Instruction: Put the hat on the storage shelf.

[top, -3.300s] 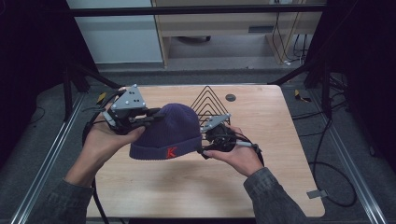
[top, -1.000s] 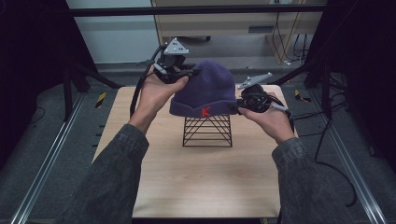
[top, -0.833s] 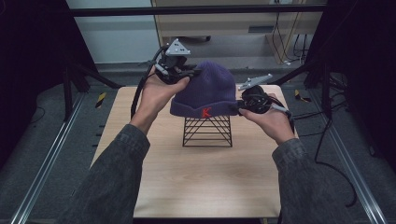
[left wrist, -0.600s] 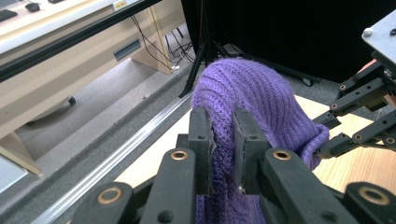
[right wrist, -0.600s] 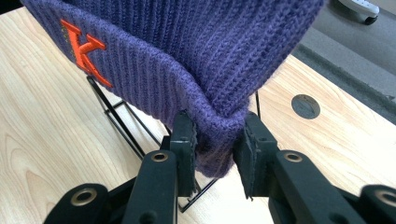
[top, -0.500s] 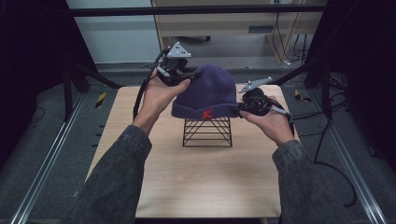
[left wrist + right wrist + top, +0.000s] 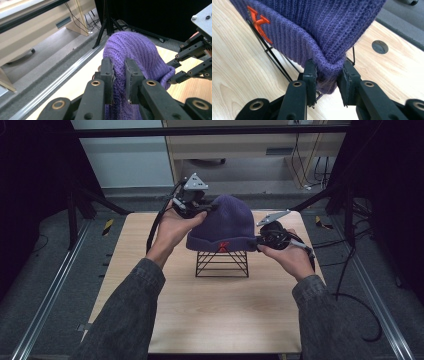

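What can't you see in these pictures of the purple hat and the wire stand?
- Top of the wire stand: high view, the hat covers it.
- Whether the hat rests on the stand: hidden under the knit.
- Orange letter: right gripper view, cut off by the top edge; tiny in the high view.
- Hat brim: left gripper view, the left gripper blocks it.
- Round dark spot on the table: too small to identify.
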Demonstrator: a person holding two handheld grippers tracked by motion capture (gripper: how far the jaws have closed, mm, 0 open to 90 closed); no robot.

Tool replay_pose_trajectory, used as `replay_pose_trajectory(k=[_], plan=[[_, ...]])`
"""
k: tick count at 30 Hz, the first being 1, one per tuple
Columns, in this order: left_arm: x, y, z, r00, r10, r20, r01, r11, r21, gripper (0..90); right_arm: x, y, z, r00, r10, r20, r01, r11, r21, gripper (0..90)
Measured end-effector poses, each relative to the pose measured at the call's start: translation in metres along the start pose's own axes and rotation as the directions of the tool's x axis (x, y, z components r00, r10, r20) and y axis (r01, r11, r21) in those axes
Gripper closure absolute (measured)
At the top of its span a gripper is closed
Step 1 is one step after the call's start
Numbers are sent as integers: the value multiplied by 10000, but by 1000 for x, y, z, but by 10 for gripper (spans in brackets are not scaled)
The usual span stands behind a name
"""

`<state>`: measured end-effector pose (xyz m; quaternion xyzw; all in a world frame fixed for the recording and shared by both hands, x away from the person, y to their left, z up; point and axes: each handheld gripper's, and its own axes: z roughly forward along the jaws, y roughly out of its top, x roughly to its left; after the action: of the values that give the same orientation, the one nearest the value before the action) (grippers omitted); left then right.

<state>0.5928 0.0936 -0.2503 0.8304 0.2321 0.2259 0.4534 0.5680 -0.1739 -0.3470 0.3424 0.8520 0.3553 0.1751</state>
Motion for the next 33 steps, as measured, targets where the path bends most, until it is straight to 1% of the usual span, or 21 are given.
replay_pose_trajectory(k=[7, 10, 12, 14, 17, 23, 26, 28, 33], plan=[[-4, -12, 7, 10000, 2, 96, -4, 9998, 181, 786, 2, -13, 11, 10000, 43, -58, -42, 9997, 242, 694], [-4, -16, 9, 9999, -34, 118, 32, 9998, 213, 786, 3, -16, 14, 10000, 5, -77, -3, 9996, 272, 692], [-5, -19, 10, 9998, -11, 187, 6, 9996, 283, 785, 4, -19, 17, 9999, 86, -90, -83, 9995, 311, 691], [-5, -21, 11, 9997, 17, 243, -26, 9994, 348, 785, 4, -21, 19, 9999, 72, -108, -68, 9994, 336, 691], [-5, -25, 11, 9994, 30, 332, -44, 9991, 418, 785, 5, -24, 21, 9998, 56, -171, -50, 9994, 336, 693], [-7, -30, 13, 9991, 95, 422, -122, 9980, 625, 785, 5, -30, 24, 9997, 166, -169, -159, 9990, 425, 691], [-8, -33, 16, 9983, 90, 571, -130, 9974, 703, 783, 5, -31, 26, 9999, 37, -132, -30, 9983, 578, 687], [-9, -35, 17, 9986, 133, 521, -172, 9969, 766, 784, 6, -32, 27, 9999, 45, -133, -36, 9979, 654, 690], [-10, -38, 18, 9983, 94, 581, -141, 9965, 821, 785, 6, -35, 29, 9999, 46, -165, -34, 9975, 705, 689]])
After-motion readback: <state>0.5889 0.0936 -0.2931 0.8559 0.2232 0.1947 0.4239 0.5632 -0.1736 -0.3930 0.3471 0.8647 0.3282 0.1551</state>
